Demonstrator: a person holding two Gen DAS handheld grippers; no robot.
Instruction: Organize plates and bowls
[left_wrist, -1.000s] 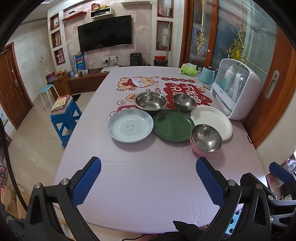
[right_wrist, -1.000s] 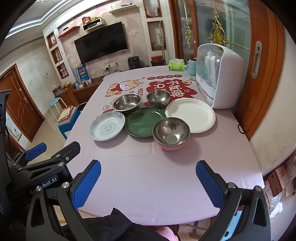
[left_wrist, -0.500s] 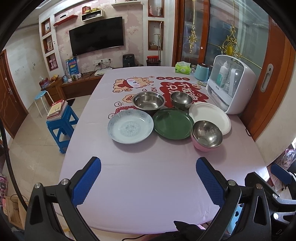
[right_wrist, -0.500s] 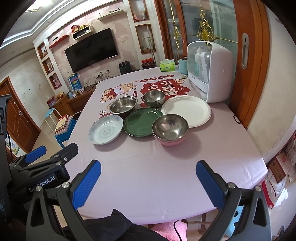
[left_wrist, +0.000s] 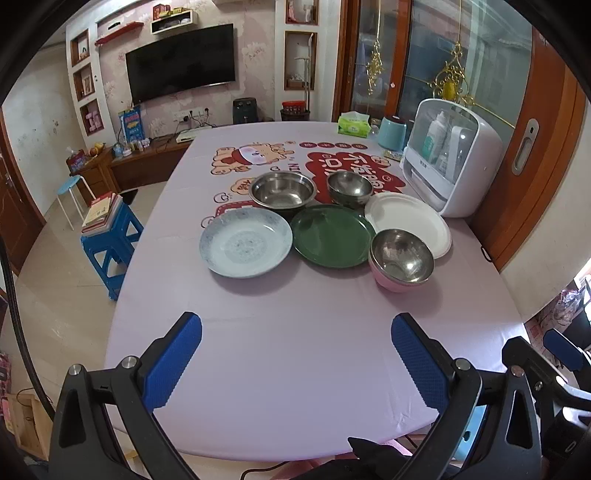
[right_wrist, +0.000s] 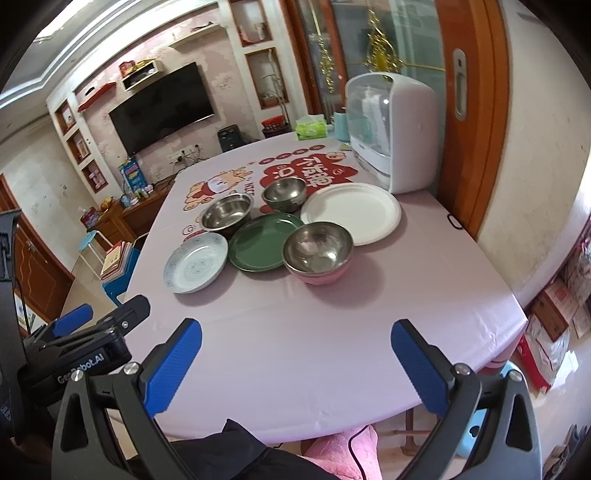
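On the pink table sit a pale blue patterned plate (left_wrist: 245, 246) (right_wrist: 195, 264), a green plate (left_wrist: 332, 235) (right_wrist: 266, 242) and a white plate (left_wrist: 406, 221) (right_wrist: 351, 212). A steel bowl with a pink outside (left_wrist: 402, 258) (right_wrist: 317, 251) stands nearest. Behind are a wide steel bowl (left_wrist: 282, 190) (right_wrist: 227, 214) and a smaller steel bowl (left_wrist: 349, 187) (right_wrist: 284, 194). My left gripper (left_wrist: 295, 365) and right gripper (right_wrist: 295, 369) hang open over the near table edge, holding nothing, well short of the dishes.
A white countertop appliance (left_wrist: 448, 157) (right_wrist: 391, 129) stands at the table's right edge, with a tissue box (left_wrist: 354, 123) and a teal container (left_wrist: 392, 132) behind. A blue stool with books (left_wrist: 109, 230) is left of the table. The left gripper's body (right_wrist: 85, 343) shows at lower left.
Both cameras have drifted and tilted slightly; the dishes sit a little differently in view. Nothing on the table has moved, and both grippers stay open.
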